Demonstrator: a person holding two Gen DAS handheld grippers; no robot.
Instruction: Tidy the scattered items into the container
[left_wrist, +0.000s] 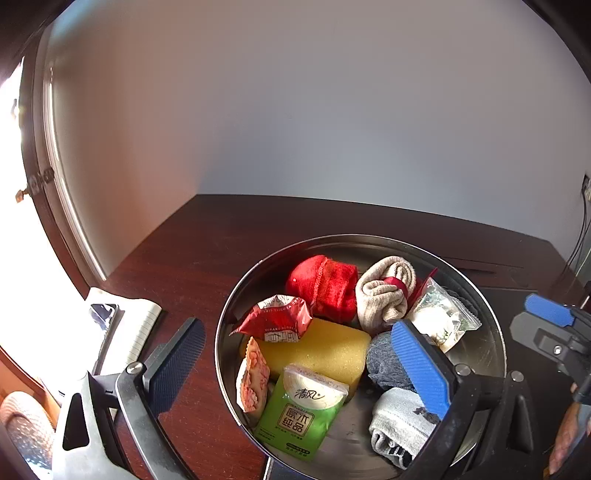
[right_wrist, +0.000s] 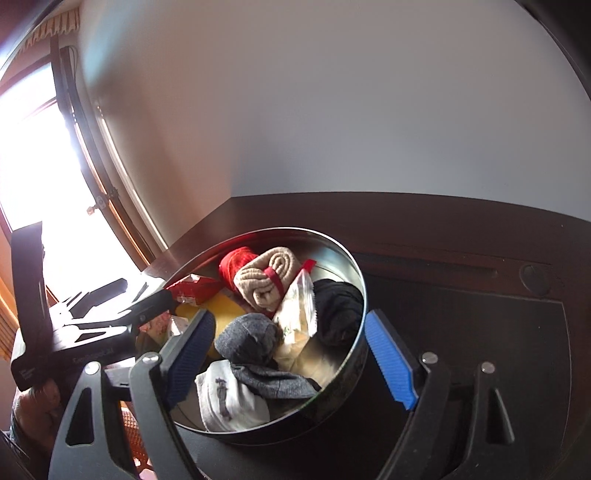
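Observation:
A round metal tin (left_wrist: 491, 332) sits on the dark wooden table. It holds a red cloth (left_wrist: 325, 284), a beige rolled sock (left_wrist: 384, 295), a clear plastic bag (left_wrist: 439, 317), a yellow sponge (left_wrist: 325, 350), a red snack packet (left_wrist: 277, 321), a green tissue pack (left_wrist: 303, 410), an orange-patterned packet (left_wrist: 253, 376) and grey socks (left_wrist: 399, 417). My left gripper (left_wrist: 299, 362) is open and empty, its jaws straddling the tin's left part from above. My right gripper (right_wrist: 291, 354) is open and empty, straddling the tin's right rim (right_wrist: 360, 314). The right gripper also shows at the right edge of the left wrist view (left_wrist: 554, 325).
A lined notepad (left_wrist: 136, 328) with a dark phone-like object (left_wrist: 101, 314) lies on the table left of the tin. A bright window stands at the far left. A pale wall stands behind the table. A dark mat (right_wrist: 480, 332) lies under the tin's right side.

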